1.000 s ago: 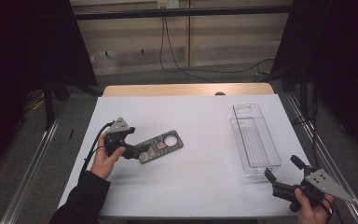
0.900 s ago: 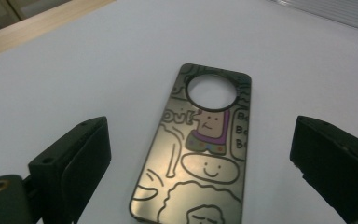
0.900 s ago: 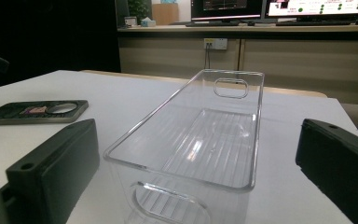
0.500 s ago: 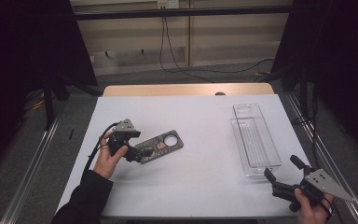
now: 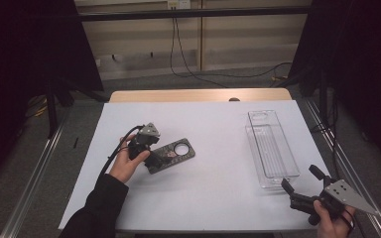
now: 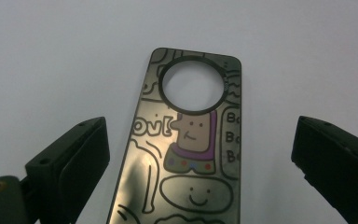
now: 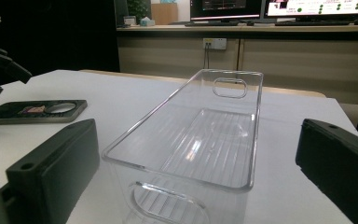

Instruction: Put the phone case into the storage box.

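Note:
A dark flat phone case (image 5: 172, 154) with cartoon drawings and a round camera hole lies on the white table (image 5: 208, 148). In the left gripper view the phone case (image 6: 186, 154) runs up between the two wide-apart jaws. My left gripper (image 5: 151, 159) hovers open over the case's near end. A clear plastic bin (image 5: 271, 148) stands at the right of the table. My right gripper (image 5: 301, 179) is open just in front of the bin's near end. The right gripper view shows the clear bin (image 7: 200, 140) between its jaws and the phone case (image 7: 32, 111) at far left.
A wooden strip (image 5: 198, 94) runs along the table's far edge. Metal rails flank the table on both sides. Cables hang by the back wall. Bare white surface lies between the case and the bin.
My left gripper has shifted slightly right and down toward the phone case. The right gripper has not moved.

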The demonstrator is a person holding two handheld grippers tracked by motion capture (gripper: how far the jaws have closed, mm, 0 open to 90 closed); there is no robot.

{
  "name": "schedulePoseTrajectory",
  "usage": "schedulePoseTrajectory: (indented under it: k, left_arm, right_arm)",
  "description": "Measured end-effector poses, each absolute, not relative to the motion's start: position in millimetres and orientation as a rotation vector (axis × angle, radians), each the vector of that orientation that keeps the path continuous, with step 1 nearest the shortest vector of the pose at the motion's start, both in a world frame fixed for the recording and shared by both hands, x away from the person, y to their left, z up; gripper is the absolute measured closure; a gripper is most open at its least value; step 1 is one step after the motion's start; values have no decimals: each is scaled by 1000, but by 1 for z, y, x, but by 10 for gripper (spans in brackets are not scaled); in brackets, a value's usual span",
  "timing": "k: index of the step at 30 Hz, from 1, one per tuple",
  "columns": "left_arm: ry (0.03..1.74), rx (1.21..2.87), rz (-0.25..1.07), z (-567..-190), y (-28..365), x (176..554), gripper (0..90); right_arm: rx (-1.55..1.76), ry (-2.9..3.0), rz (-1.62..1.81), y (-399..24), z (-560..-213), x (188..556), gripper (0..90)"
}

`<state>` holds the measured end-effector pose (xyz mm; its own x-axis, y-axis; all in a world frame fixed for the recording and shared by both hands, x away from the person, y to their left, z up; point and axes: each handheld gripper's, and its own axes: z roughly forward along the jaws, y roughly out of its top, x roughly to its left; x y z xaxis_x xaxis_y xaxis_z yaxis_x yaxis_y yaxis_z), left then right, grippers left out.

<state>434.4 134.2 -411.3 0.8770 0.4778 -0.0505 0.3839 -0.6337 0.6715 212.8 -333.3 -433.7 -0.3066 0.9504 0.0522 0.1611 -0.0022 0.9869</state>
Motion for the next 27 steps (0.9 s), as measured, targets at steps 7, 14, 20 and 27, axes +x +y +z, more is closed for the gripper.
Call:
schedulePoseTrajectory:
  k: [7,14,20,27]
  left_arm:
    - [637,2396,148,-422,133,442,50]
    - [610,2483,115,-428,131,452,51]
    - [618,2519,117,-436,123,451,51]
    - [591,2554,106,-444,117,453,52]
  right_arm:
    - [1186,1553,1383,-333,-434,213,0]
    - [1183,1556,1377,-333,-434,213,0]
    - [1182,1554,1380,-333,-434,213,0]
    - [1183,1557,1380,-333,-434,213,0]
